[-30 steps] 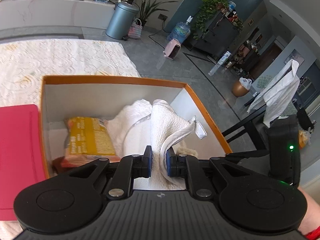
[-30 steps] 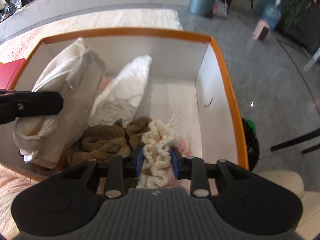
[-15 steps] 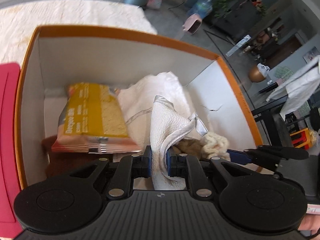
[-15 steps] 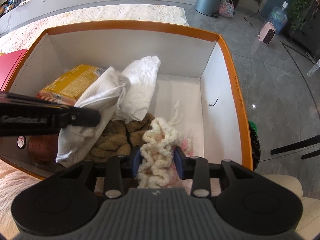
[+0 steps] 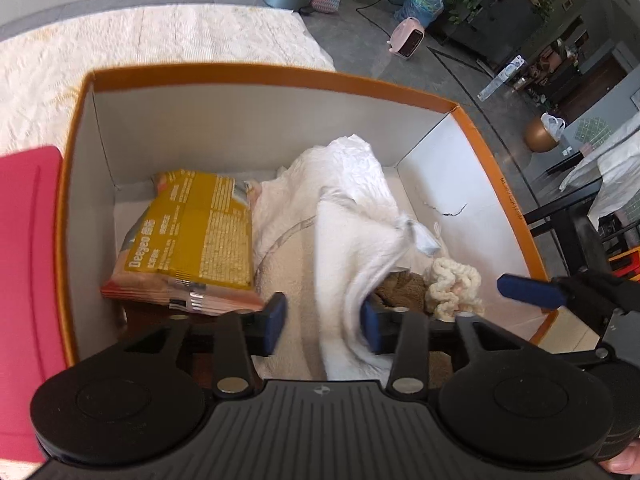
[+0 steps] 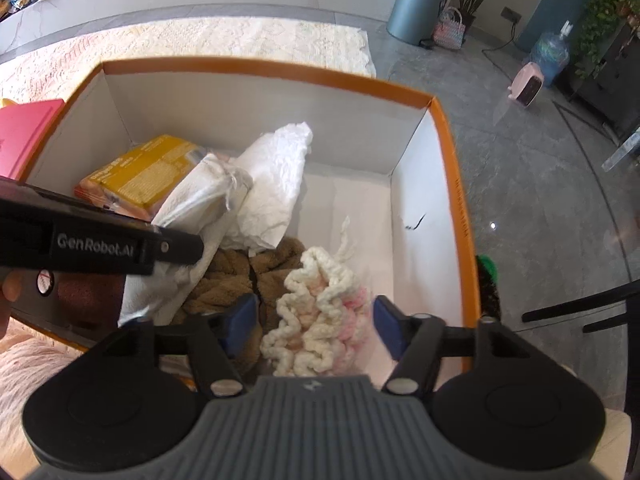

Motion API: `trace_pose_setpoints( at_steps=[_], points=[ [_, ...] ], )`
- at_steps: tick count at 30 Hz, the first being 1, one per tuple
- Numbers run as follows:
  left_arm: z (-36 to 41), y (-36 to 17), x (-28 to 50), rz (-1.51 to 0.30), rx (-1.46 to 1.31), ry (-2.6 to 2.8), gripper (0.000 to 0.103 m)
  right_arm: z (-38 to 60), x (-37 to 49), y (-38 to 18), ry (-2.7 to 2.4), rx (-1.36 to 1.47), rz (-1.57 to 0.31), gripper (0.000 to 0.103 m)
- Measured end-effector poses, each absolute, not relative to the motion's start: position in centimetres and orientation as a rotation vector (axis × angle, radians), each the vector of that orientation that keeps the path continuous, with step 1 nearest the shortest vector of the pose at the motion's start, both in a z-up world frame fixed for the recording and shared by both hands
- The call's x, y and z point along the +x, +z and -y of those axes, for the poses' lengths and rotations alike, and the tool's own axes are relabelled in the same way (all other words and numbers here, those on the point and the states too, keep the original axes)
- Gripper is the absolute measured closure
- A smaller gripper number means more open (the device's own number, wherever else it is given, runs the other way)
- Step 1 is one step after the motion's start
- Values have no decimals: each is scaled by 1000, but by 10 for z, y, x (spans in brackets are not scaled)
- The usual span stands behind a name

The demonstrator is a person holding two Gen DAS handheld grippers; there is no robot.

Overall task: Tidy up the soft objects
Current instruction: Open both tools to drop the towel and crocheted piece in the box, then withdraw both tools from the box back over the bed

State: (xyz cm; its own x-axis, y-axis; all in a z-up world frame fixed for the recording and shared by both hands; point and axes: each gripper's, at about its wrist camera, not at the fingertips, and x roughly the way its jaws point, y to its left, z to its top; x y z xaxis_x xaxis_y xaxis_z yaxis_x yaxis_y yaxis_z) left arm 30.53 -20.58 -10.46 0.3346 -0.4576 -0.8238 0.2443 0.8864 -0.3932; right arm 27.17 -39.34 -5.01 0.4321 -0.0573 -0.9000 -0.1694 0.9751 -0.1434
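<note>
Opening over towel [image 5: 352, 248], apparently; yarn [image 6: 320, 320]

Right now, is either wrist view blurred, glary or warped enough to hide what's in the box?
Left wrist view: white towel motion-smeared, far box rim soft. Right wrist view: sharper; cream knit piece clear, small glare spot on floor. Both views: fisheye bends the box edges.
</note>
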Motion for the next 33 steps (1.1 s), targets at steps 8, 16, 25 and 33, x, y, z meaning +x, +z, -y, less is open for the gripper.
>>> trace_pose_setpoints(
  at_steps=[8,16,25,33],
  points=[
    [196,-75,288,-1089,-209,-476,26,382,259,-27,75,-265,-1078,23],
    [179,-43,272,-1050,-214,-500,20,372,244,-4,75,-284,-1034,20],
    [145,-7,229,-827,-190,-477,17,349,208,23,57,-194,-899,15],
    [105,-4,165,-568,-97,-387,17,305,166,25,76,-41,-730,14]
  ],
)
